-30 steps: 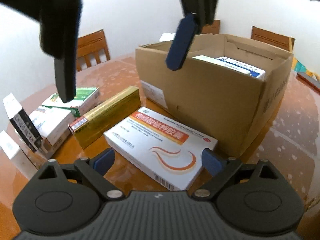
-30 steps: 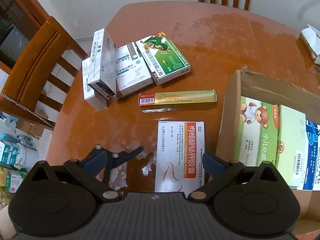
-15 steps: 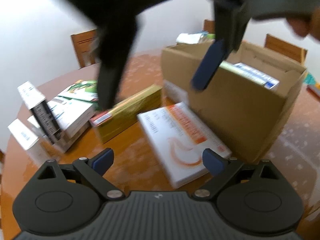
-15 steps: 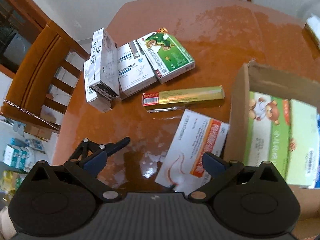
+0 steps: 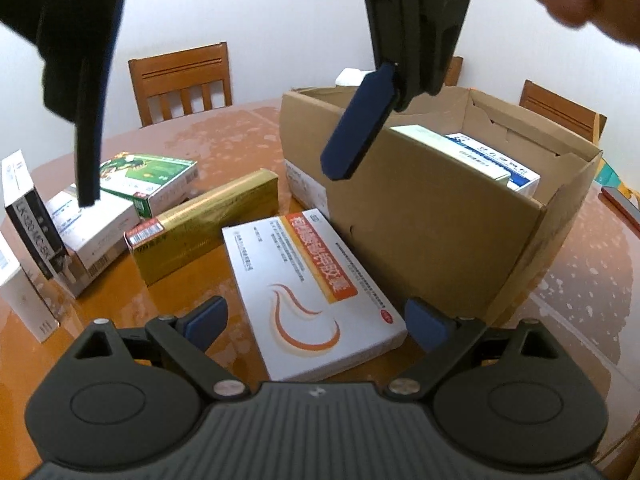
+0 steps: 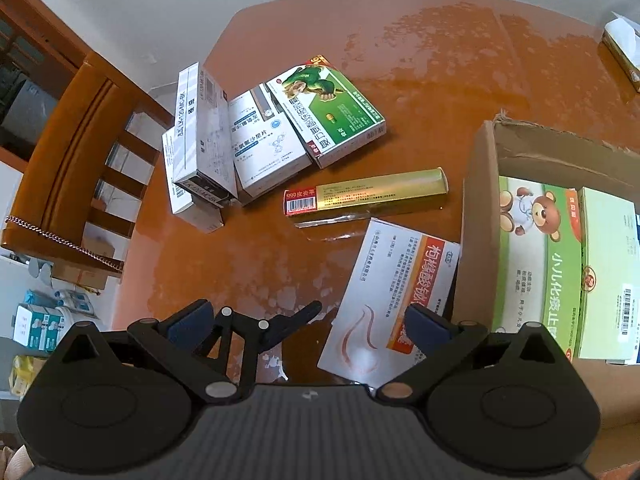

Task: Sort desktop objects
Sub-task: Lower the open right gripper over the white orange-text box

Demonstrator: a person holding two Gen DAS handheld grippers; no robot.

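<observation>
A flat white box with an orange stripe (image 5: 312,292) (image 6: 384,288) lies on the brown table beside the open cardboard box (image 5: 432,220) (image 6: 476,216). My left gripper (image 5: 316,322) is open, low over the table, and the white box's near end lies between its blue pads without being pressed. One left finger (image 6: 296,318) shows in the right wrist view. My right gripper (image 6: 308,322) (image 5: 212,186) hangs open high above the table, holding nothing. A gold box (image 5: 208,220) (image 6: 368,196) and a green box (image 5: 156,172) (image 6: 332,108) lie further left.
A pile of white boxes (image 6: 200,140) (image 5: 32,220) sits near the table's left edge. The cardboard box holds a green bear-printed box (image 6: 536,256) and others. Wooden chairs (image 5: 180,80) (image 6: 72,160) ring the table. A tissue box (image 6: 624,52) lies far right. A person's hand (image 5: 580,0) holds the right gripper.
The white-and-orange box has swung round, its far end now against the cardboard box. My left gripper has shifted toward it. The right gripper stayed above, slightly rolled.
</observation>
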